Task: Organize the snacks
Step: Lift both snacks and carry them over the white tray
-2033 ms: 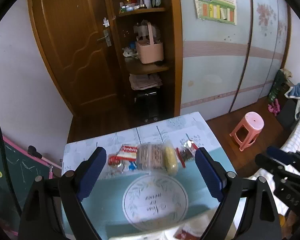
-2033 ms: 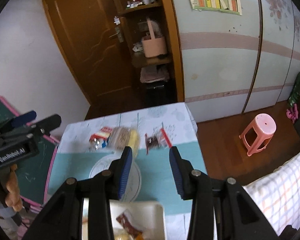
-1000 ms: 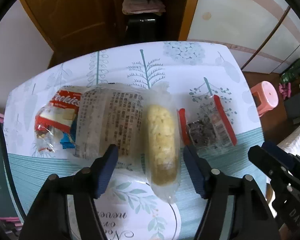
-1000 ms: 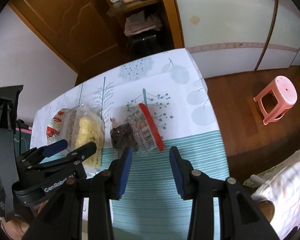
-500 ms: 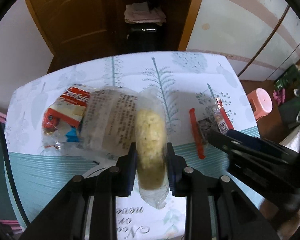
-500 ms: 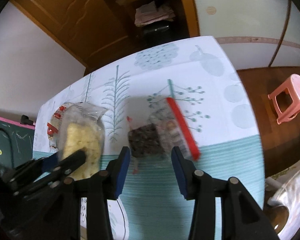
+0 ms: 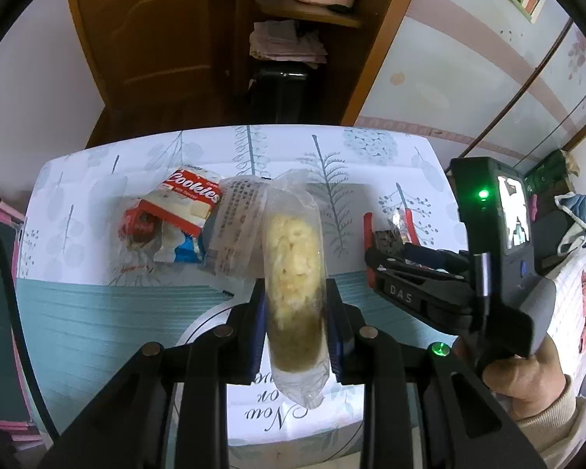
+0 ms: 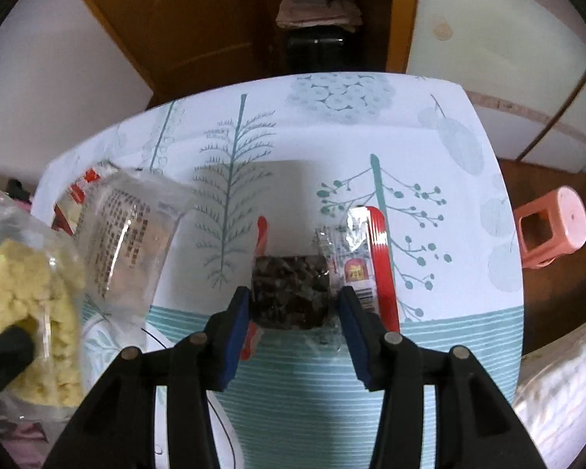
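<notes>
My left gripper (image 7: 295,293) is shut on a clear bag of yellow crumbly snack (image 7: 293,250) and holds it lengthwise just above the table; the same bag (image 8: 31,312) shows at the left of the right wrist view. My right gripper (image 8: 293,293) points down over a dark snack pack with red edges (image 8: 291,273). Its jaws straddle the dark block with a small gap on each side. In the left wrist view that right gripper (image 7: 375,250) rests at the dark pack (image 7: 388,230), with a person's hand (image 7: 527,375) holding it.
A red cookies pack (image 7: 187,199) and a clear printed pack (image 7: 238,226) lie left of the held bag on the patterned tablecloth (image 8: 332,136). A round white plate (image 7: 199,336) sits under my left fingers. A pink stool (image 8: 551,230) stands beyond the table's right edge.
My left gripper shut on the yellow snack bag and raised it off the table. My right gripper came down and forward until its jaws straddled the dark snack pack.
</notes>
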Available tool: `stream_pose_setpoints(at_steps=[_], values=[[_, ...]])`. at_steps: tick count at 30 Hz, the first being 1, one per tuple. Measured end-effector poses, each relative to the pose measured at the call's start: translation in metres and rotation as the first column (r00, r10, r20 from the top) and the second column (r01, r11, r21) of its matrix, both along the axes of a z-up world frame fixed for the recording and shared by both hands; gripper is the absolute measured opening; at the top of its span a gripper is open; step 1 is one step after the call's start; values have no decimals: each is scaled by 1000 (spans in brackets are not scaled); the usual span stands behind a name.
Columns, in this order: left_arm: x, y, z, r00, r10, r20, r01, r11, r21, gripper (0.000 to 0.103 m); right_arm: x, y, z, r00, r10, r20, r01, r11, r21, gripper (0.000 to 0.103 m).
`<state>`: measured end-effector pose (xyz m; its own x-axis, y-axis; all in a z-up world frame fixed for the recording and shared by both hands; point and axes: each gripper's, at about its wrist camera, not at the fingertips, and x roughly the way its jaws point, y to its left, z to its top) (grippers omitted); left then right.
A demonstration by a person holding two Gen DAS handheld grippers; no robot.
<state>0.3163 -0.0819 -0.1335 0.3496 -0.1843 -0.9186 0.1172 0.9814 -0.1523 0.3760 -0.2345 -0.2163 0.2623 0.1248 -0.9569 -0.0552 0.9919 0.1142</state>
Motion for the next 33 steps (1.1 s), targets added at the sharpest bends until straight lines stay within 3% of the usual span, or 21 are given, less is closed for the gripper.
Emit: stream_pose_setpoints(at_steps=[2, 7, 14, 20, 24, 29, 33], values=[[-3, 2, 3, 1000, -1, 1, 1, 1000, 1, 25, -2, 4, 2, 1000, 26, 10, -26, 999, -21, 40], [-14, 11, 16, 1000, -7, 7, 7, 1000, -2, 25, -17, 11, 16, 997, 80, 16, -79, 996, -52, 39], [-50, 27, 65, 996, -49, 74, 48, 999, 16, 25, -67, 10, 88, 987, 87, 135, -95, 994, 48, 39], [-112, 45, 124, 983, -93, 159, 93, 996, 5, 25, -151, 17, 174, 955, 95, 280, -138, 981, 138, 40], [-160, 56, 154, 971, -121, 206, 124, 992, -1, 25, -210, 24, 216, 928, 85, 363, -166, 966, 197, 40], [-224, 67, 174, 952, -164, 260, 168, 986, 8, 25, -276, 34, 237, 902, 68, 427, -186, 953, 241, 40], [-267, 70, 171, 937, -193, 290, 192, 981, 32, 25, -317, 39, 239, 886, 54, 460, -196, 943, 268, 40]])
